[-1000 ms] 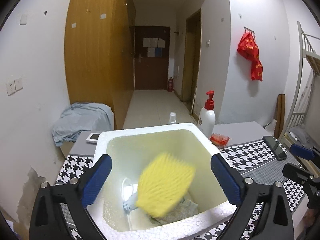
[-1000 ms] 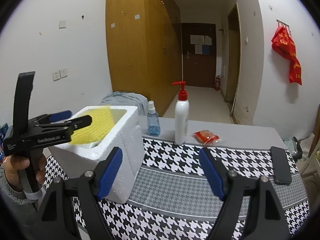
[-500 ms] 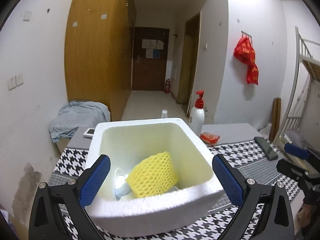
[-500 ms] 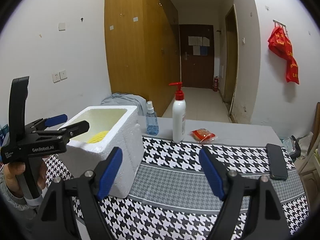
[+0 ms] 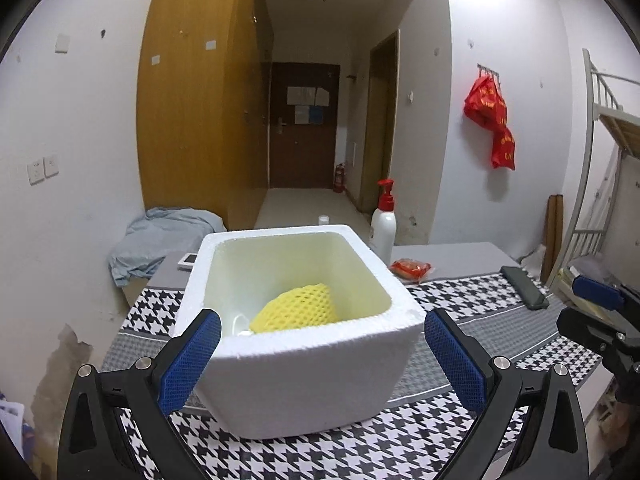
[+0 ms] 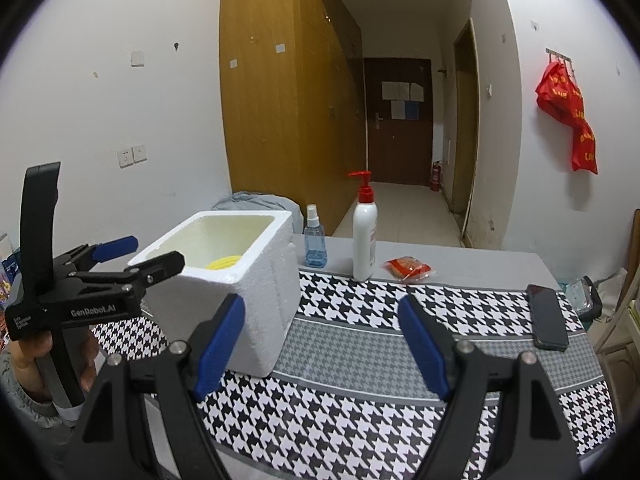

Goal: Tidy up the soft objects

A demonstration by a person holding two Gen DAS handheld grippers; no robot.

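- Farthest left, a pale blue cloth [image 5: 166, 240] lies heaped beyond the surface's left end, against the white wall.
- Next, the left claw [image 5: 322, 354] hovers just in front of the white foam box [image 5: 304, 376], its blue-padded fingers [image 5: 188, 360] spread wider than the box and gripping nothing; from the right wrist view the same claw [image 6: 134, 256] sits at the box's left side, fingers apart, held in a hand [image 6: 40, 364].
- Inside the foam box [image 6: 260, 292], which stands on the houndstooth cloth toward the surface's left end, a yellow foam net sleeve [image 5: 298, 310] rests against the near wall; only its top edge [image 6: 224, 263] shows in the right wrist view. A small white item beside it is too hidden to name.
- Behind the box, a small white device [image 5: 188, 259] lies near the surface's back edge.
- Just right of the box, along the back edge, stand a blue spray bottle [image 6: 315, 240] and a white pump bottle [image 6: 365, 232] with a red pump, also seen [image 5: 383, 224] from the left wrist.
- Right of the pump bottle, a red snack packet [image 6: 406, 267] lies flat.
- Over the middle of the surface's front edge, the right claw [image 6: 322, 340] hangs wide open and empty.
- Near the surface's right end, a dark phone [image 6: 547, 322] lies face down.
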